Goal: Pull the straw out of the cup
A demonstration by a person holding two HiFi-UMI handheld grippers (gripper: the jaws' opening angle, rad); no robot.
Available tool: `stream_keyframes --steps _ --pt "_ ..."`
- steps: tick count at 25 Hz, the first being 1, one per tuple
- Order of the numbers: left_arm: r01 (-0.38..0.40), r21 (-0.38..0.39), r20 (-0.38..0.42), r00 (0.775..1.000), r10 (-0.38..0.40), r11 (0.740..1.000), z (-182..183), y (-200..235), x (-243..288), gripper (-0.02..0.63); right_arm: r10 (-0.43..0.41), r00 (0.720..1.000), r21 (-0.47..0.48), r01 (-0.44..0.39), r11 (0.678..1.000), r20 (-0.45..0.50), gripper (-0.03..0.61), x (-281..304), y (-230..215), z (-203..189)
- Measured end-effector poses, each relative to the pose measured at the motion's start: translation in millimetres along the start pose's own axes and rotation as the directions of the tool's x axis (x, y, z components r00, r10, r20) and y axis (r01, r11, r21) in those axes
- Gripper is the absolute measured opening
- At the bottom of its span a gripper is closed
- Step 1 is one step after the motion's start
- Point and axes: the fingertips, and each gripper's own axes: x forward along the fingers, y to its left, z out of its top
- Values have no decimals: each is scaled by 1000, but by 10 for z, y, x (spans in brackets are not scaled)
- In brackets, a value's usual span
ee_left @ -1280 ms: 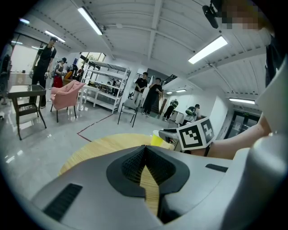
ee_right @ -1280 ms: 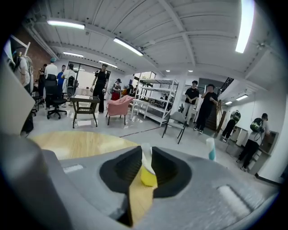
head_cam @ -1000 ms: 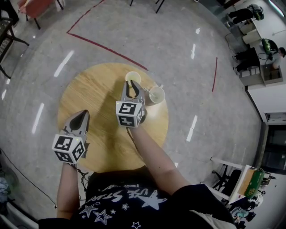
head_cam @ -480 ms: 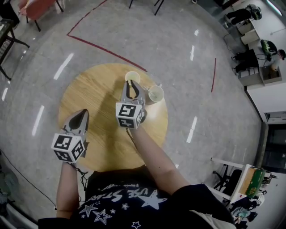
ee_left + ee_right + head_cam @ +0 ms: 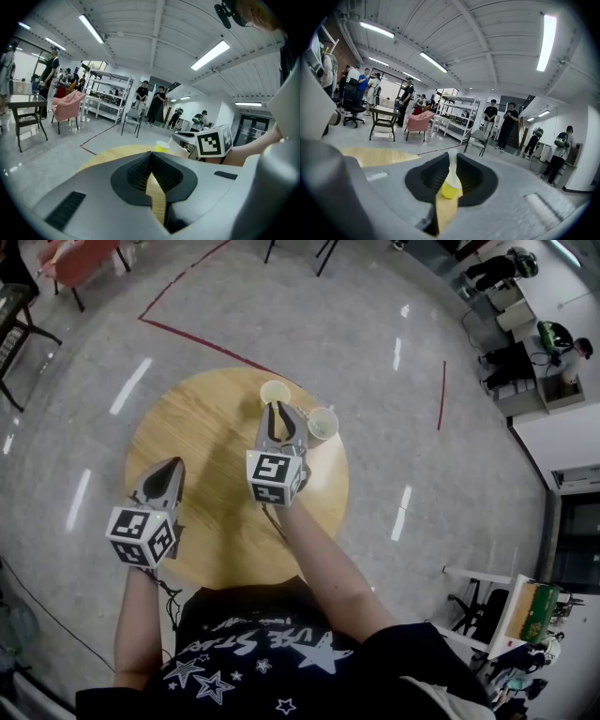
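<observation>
Our right tongs [image 5: 276, 411] are closed on the straw [image 5: 452, 161], right above the yellow cup [image 5: 451, 190] on the bench [image 5: 187, 427]. Left tongs [image 5: 171, 467] closed, empty, well apart.

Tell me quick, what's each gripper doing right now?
Left gripper: closed, empty.
Right gripper: closed on the straw that rises from the yellow cup.

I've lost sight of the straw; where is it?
In the right gripper view the straw sits pinched between the tips of the right claw, rising from the yellow cup at the far edge of the table, left of the second cup.
</observation>
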Motion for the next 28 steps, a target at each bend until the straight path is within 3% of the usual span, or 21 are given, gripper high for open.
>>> stream_keyframes --steps 11,20,28 --pt "34 50 33 999 -36 998 106 -247 -161 6 26 995 62 -32 998 96 44 -564 17 293" --pt "29 51 60 998 -32 998 158 -441 -213 6 144 977 89 -159 983 155 44 -905 167 466" --pt "-40 43 98 995 36 998 59 -885 -462 6 250 952 57 -263 963 174 44 -1428 111 340"
